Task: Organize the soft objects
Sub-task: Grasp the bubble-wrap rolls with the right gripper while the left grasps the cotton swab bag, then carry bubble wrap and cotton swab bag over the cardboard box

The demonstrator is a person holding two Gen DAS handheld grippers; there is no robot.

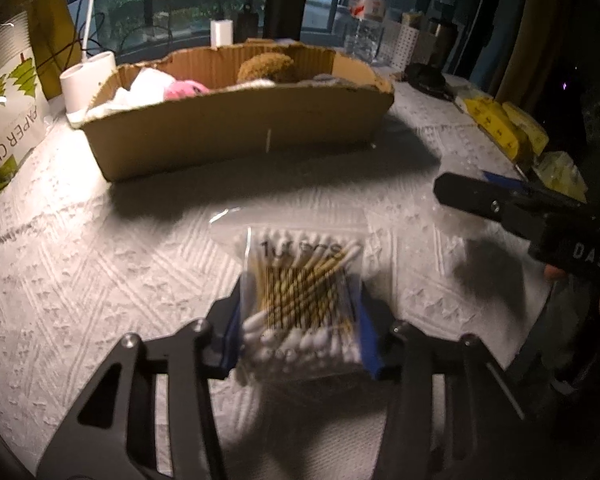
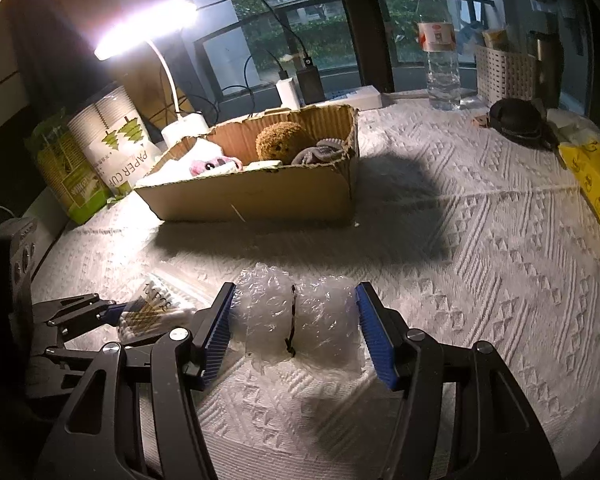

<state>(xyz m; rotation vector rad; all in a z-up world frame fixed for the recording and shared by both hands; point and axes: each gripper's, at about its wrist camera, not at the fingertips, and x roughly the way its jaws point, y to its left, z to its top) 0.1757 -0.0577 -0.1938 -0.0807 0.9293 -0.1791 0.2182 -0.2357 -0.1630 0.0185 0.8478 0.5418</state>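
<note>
Left gripper (image 1: 300, 332) low centre of the left wrist view, its blue pads pressed against both sides of a clear bag of cotton swabs (image 1: 300, 300); the bag sits between the pads with its top edge toward the middle of the frame, over the white patterned tablecloth (image 1: 100, 260). Whether the bag is lifted off the cloth cannot be told. Right gripper (image 2: 296, 328) at lower centre of the right wrist view, fingers apart on either side of a roll of bubble wrap (image 2: 296, 316) bound round its middle by a dark tie; left pad touches or nearly touches the roll, right pad stands just clear of it. The roll rests on the cloth. In that same view the left gripper shows at lower left with the swab bag just beside the roll. Cardboard box (image 2: 260, 192) stands upper centre in both views, well apart from both grippers, open-topped with torn edges. Inside it: a brown plush toy (image 2: 280, 140), a pink soft toy (image 2: 212, 166), a grey knitted piece (image 2: 320, 152), white cloth at the left end. Behind the box at upper left a lit desk lamp (image 2: 148, 32) and a sleeve of paper cups (image 2: 116, 144). Water bottle (image 2: 440, 48) upper right; yellow packets (image 2: 596, 184) at the right edge.
</note>
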